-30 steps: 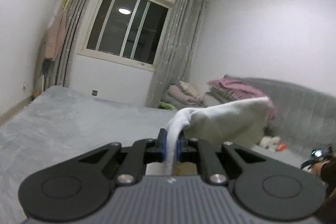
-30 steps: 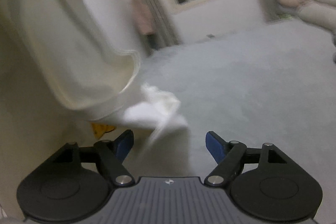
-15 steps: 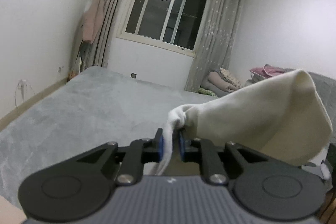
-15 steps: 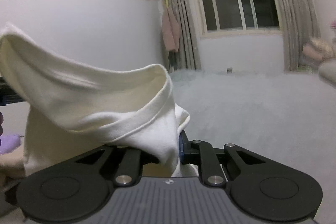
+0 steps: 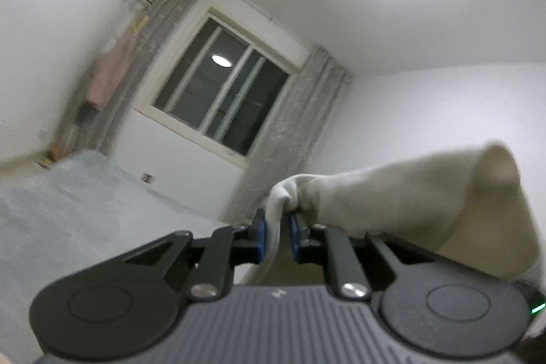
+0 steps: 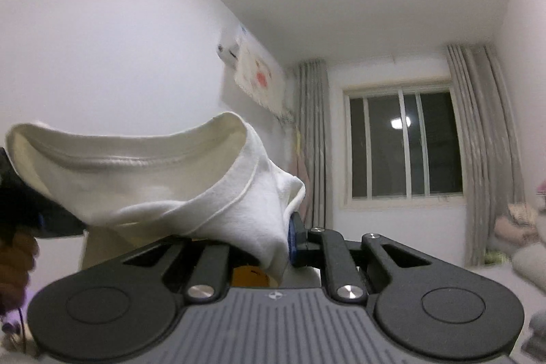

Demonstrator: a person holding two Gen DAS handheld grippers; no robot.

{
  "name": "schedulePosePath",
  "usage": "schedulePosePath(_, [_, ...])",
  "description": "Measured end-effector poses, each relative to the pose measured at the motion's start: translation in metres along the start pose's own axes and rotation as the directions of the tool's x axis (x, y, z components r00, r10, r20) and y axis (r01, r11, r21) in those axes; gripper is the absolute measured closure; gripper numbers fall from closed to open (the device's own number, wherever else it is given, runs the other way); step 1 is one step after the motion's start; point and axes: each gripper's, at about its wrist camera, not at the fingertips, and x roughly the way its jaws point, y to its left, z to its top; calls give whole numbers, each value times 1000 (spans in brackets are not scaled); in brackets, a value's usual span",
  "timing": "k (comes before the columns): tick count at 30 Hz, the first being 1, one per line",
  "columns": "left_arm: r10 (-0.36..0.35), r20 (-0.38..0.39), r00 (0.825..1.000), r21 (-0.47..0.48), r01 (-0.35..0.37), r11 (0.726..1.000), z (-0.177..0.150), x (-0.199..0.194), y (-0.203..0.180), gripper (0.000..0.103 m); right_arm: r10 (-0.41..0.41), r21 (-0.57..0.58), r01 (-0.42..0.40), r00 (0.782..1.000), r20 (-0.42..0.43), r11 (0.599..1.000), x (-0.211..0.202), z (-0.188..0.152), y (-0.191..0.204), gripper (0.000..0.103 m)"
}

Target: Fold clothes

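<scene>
Cream cotton garment (image 6: 143, 190) hangs aloft between my grippers, left gripper (image 5: 277, 236) and right gripper (image 6: 273, 248) each clenched on a bunched edge; soft, light, floppy, best taken at hems.

Both grippers (image 5: 277, 239) (image 6: 273, 243): black linkages, silver screws, blue pads, ribbed grey housings, seemingly identical.

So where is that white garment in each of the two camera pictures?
Left wrist view: white garment at centre right, bunched between the left gripper.
Right wrist view: white garment at left and centre, draped over the right gripper.
Shared landmark: the window.
</scene>
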Motion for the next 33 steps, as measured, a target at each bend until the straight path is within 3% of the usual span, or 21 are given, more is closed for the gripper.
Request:
schedulePosePath(2, [141,-71,987,72,-136,988,-12,17,-2,82,-26,0,26,997,-74,1000,11,-1,6,90])
schedulePosePath(4, [261,-138,955,127,-244,961,-30,38,6,77,-82,-10,82,976,-202,997,33,-21,5,90])
schedulePosePath(5, [294,-185,938,127,-274,953,-42,50,18,77,-114,-13,114,954,-277,993,46,-37,2,90])
schedulePosePath(7, [346,-277,896,122,-325,938,-67,74,43,77,-165,-4,182,886,-433,983,70,-75,-9,90])
schedulePosePath(9, [329,-366,871,70,-326,943,-86,88,69,77,-200,2,246,796,-571,969,90,-115,-24,90])
schedulePosePath(10, [302,-401,865,53,-307,950,-92,93,78,72,-209,-4,263,759,-617,965,96,-132,-28,90])
schedulePosePath(11, [271,-425,864,45,-278,959,-96,96,80,67,-208,-1,271,737,-643,963,101,-142,-30,90])
schedulePosePath(13, [215,-453,865,64,-209,976,-102,103,80,44,-194,22,283,711,-676,959,109,-153,-32,90])
schedulePosePath(15, [209,-459,864,134,-165,977,-108,110,72,38,-189,43,292,719,-669,955,113,-151,-34,90])
schedulePosePath(19, [162,-527,834,254,-27,967,-135,108,51,32,-189,92,329,726,-661,940,127,-157,-58,90])
schedulePosePath(21, [147,-550,822,322,47,946,-152,107,34,31,-193,127,362,724,-662,924,126,-159,-71,90])
schedulePosePath(24, [137,-573,808,437,161,885,-174,101,7,17,-180,189,401,720,-670,896,118,-163,-91,90])
schedulePosePath(26, [107,-596,796,504,267,821,-190,86,-11,16,-174,214,417,715,-678,883,114,-165,-100,89])
schedulePosePath(28, [127,-595,794,576,310,757,-205,83,-26,12,-167,222,421,710,-684,880,102,-161,-106,89])
schedulePosePath(30, [168,-588,791,630,318,708,-220,92,-36,12,-159,216,408,709,-687,887,100,-159,-108,88])
schedulePosePath(32, [191,-584,789,660,325,677,-232,100,-42,15,-156,203,395,708,-688,896,97,-160,-107,85])
schedulePosePath(33, [190,-590,785,661,334,672,-237,103,-43,27,-152,195,384,708,-690,902,95,-160,-106,85])
